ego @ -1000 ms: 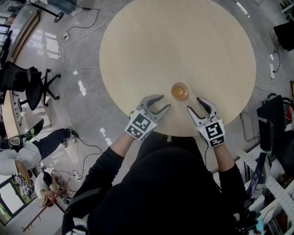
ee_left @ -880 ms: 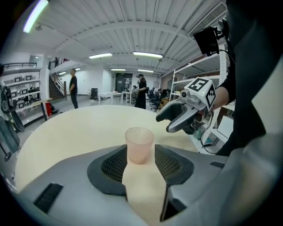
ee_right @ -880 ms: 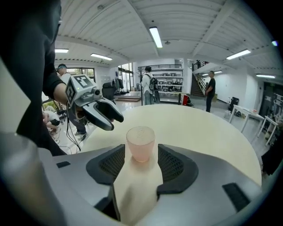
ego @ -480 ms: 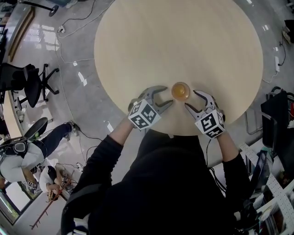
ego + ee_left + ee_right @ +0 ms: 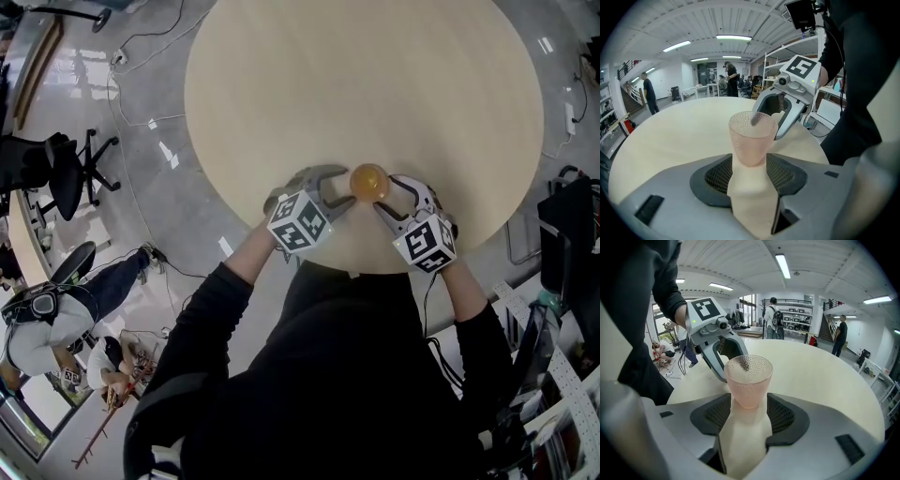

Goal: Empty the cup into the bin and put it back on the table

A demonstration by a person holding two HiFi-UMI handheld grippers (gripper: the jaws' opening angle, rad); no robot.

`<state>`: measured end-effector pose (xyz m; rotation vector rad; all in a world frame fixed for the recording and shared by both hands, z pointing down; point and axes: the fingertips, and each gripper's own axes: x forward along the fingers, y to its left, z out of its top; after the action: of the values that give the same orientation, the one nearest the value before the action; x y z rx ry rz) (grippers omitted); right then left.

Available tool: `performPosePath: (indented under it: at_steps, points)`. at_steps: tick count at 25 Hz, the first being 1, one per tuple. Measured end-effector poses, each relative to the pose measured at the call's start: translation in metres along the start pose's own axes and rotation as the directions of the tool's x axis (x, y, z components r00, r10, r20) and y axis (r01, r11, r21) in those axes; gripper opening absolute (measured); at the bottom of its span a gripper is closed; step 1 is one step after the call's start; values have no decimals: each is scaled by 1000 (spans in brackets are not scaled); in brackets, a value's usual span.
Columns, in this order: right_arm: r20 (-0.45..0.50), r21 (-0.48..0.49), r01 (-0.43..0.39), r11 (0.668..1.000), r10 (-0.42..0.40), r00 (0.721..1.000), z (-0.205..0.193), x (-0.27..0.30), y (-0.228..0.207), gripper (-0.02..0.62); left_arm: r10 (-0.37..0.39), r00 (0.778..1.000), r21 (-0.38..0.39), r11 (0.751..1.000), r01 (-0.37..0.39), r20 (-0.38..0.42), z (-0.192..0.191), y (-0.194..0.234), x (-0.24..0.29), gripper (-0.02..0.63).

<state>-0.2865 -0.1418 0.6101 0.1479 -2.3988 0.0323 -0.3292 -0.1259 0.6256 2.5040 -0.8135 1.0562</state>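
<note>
A translucent pinkish-orange dimpled cup point(image 5: 368, 181) stands upright on the round pale wooden table point(image 5: 375, 75), near its front edge. My left gripper point(image 5: 339, 189) is just left of the cup and my right gripper point(image 5: 386, 195) just right of it, tips facing each other across it. Both have just been opening and stand open, pads off the cup. In the left gripper view the cup point(image 5: 752, 136) rises at the mouth of my left gripper point(image 5: 750, 174), with the right gripper point(image 5: 787, 112) behind it. The right gripper view mirrors this: cup point(image 5: 747, 378), right gripper point(image 5: 747, 417), left gripper point(image 5: 717, 348) beyond.
A black office chair point(image 5: 56, 173) and loose cables point(image 5: 141, 56) are on the grey floor to the left. A person point(image 5: 37, 323) sits on the floor at lower left. Shelving point(image 5: 572, 375) stands at the right. People point(image 5: 772, 317) stand far off.
Both grippers have moved forward over the table edge and drawn in on the cup from either side. The cup has stayed where it was.
</note>
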Motion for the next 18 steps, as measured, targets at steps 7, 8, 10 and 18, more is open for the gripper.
performPosePath:
  at_steps: [7,8,10,18]
  points:
    - [15,11,0,1000,0,1000,4,4,-2,245,-18,1000,-1,1000,18,11,4,2,5,222]
    - [16,14,1,1000,-2,1000,3,3,-2,245,-17,1000,3,1000,17,11,5,1,6,222]
    - [15,18,3,1000,-4,1000,3,2,-2,245,-16,1000,10,1000,16,12,7,-1,7,222]
    - [23,4,11,1000,-11,1000,8,-6,1,245,-9,1000,10,1000,9,22,13,-8,3,222]
